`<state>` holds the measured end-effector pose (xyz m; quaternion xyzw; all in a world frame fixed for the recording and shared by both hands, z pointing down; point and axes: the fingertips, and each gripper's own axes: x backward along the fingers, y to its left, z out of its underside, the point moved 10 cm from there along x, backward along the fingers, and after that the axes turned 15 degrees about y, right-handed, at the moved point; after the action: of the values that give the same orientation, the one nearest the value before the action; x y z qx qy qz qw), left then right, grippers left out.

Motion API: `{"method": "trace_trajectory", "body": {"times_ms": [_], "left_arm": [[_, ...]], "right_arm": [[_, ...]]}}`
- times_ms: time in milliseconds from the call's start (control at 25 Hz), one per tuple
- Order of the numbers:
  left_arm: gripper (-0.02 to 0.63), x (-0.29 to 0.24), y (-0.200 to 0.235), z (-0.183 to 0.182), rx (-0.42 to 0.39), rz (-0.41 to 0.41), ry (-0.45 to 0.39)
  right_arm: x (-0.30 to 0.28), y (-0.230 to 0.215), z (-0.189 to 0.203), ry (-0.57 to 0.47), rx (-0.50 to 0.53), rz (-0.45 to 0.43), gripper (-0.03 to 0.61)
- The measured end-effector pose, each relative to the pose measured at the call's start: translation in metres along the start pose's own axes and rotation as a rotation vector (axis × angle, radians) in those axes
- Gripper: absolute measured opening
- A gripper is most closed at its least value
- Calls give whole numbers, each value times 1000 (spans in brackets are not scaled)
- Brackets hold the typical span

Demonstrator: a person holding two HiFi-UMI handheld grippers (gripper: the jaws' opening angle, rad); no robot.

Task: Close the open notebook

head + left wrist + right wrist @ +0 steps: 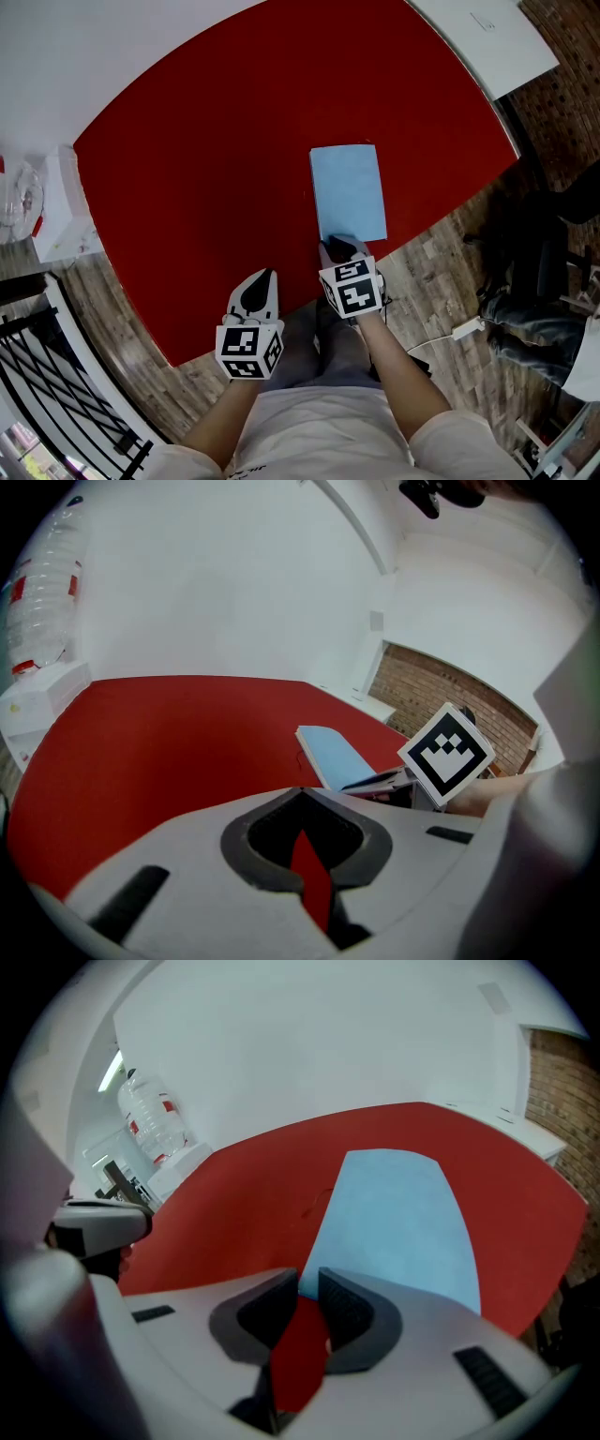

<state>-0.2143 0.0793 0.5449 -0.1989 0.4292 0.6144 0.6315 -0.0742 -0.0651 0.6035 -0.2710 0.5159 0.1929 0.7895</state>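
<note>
Nearest, left gripper [265,275]: over the near edge of the red table [206,159], jaws clenched tip to tip with nothing between them, only table showing through the slot behind the tips.

Right gripper [339,246]: just beyond and to the right, at the near end of the notebook [349,192]. Jaws drawn to a narrow gap, the notebook's near left corner between their tips.

Notebook: light blue cover uppermost, closed, lying flat on the table towards its near right side, long edge running away from the person.

Far left, beyond the table edge: white box [61,211], with a clear plastic bottle [150,1115] on it.

Far right: white tabletop [478,37] against a brick wall.
</note>
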Motion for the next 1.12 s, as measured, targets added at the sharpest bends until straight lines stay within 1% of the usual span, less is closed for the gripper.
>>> {"method": "trace_trajectory", "body": {"times_ms": [120, 280, 480, 680, 880, 1040, 1120], "left_arm": [[6, 0, 1, -2, -2, 2, -2], [6, 1, 3, -2, -7, 0, -6], [6, 7, -5, -7, -32, 3, -18], [6, 19, -16, -26, -78, 3, -51], [6, 45, -39, -40, -113, 18, -76], [6, 62, -64, -45, -140, 49, -70], [6, 69, -75, -44, -148, 69, -59]], "right_arm": [[-1, 2, -2, -3, -11, -14, 67], [-3, 4, -2, -11, -2, -9, 77], [5, -1, 6, -78, -11, -19, 75], [56, -1, 7, -191, -14, -15, 74], [118, 4, 24, -254, -28, -2, 71], [165, 7, 38, -314, -42, 39, 21], [185, 10, 46, -339, -47, 57, 8]]}}
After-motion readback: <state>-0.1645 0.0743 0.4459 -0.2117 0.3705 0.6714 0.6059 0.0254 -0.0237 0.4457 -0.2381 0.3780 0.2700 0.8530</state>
